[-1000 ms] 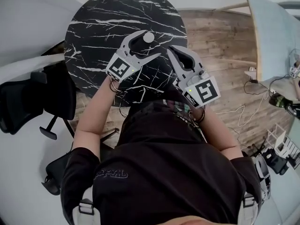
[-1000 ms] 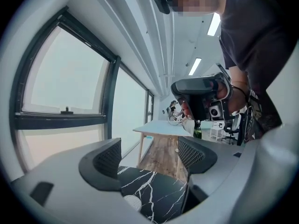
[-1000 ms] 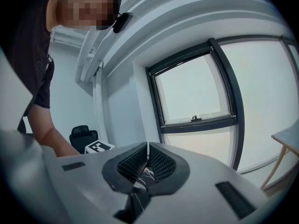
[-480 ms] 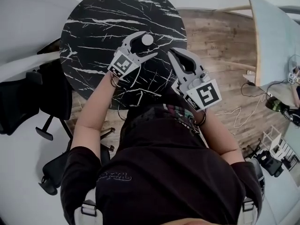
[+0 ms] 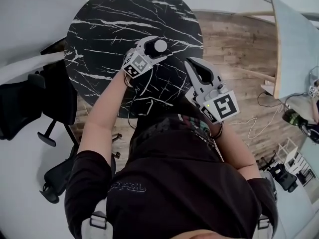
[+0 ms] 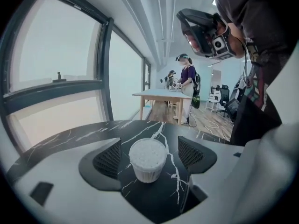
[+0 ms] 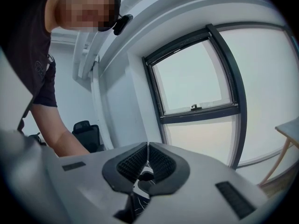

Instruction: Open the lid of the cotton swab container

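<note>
Head view: left gripper [image 5: 158, 47] has been lowered, parted fingers now flanking the container [image 6: 147, 160] untouched, so clamping can follow; right gripper [image 7: 147, 164] fingers are pressed together, empty.

Round table [image 5: 109, 29], black marble-look top with white veins. Standing upright on it: cotton swab container [image 6: 148, 158], a small white tub with a round, grainy white top. Sits between the jaws of the left gripper [image 6: 149, 146], about midway, a gap to each pad, touching neither. Bare veined top under those jaws and stretching ahead of them. Right gripper [image 5: 193, 66] over the table's near side, jaws together, a sliver of veined top visible beneath them.
</note>
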A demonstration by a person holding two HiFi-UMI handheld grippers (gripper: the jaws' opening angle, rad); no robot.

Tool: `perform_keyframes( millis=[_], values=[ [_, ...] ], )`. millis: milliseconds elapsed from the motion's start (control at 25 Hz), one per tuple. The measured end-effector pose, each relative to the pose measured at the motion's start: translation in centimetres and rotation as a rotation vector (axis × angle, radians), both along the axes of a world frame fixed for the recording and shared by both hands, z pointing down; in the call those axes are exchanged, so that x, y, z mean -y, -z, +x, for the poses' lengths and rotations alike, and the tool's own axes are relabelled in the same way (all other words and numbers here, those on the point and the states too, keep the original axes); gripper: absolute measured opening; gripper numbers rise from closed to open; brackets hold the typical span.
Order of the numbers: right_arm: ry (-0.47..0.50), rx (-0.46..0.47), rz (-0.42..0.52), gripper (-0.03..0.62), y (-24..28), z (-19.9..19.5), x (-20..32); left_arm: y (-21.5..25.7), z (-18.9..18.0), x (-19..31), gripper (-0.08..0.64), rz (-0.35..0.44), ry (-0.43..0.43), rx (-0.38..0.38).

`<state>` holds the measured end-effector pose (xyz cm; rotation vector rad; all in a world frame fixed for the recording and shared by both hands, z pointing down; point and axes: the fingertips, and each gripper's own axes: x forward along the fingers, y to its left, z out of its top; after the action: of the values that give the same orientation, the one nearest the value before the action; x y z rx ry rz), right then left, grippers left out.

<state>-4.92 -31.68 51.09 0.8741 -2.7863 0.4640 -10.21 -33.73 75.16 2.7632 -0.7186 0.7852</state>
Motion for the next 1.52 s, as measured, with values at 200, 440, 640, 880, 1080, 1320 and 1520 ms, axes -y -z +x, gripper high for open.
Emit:
perform_keyframes(
  millis=[200, 440, 640, 880, 1080, 1320, 1520],
  values=[
    [0.007, -0.006, -0.019, 0.023, -0.7, 0.2, 0.3, -2.6, 0.4, 0.1, 0.379, -0.032, -0.015, 0.036],
    [0.015, -0.008, -0.041, 0.023, -1.8, 0.1, 1.1, -5.1, -0.2, 0.9, 0.379, -0.068, -0.001, 0.087],
    [0.024, -0.010, -0.055, 0.023, -2.2, -0.2, 1.4, -6.6, 0.4, 0.3, 0.377, -0.074, -0.034, 0.127],
    [0.018, -0.012, -0.059, 0.023, -2.4, -0.1, 2.1, -7.1, 0.2, 0.6, 0.326, -0.070, -0.018, 0.137],
    [0.022, -0.012, -0.074, 0.023, -2.8, -0.3, 1.8, -7.1, 0.1, 1.1, 0.272, -0.065, 0.004, 0.140],
    [0.033, -0.010, -0.070, 0.023, -2.6, -0.9, 1.4, -7.0, 0.2, 1.0, 0.268, -0.092, 0.000, 0.138],
    [0.025, -0.002, -0.041, 0.023, -1.5, -1.2, 1.6, -5.5, 0.5, 1.0, 0.267, -0.091, 0.000, 0.129]
  ],
)
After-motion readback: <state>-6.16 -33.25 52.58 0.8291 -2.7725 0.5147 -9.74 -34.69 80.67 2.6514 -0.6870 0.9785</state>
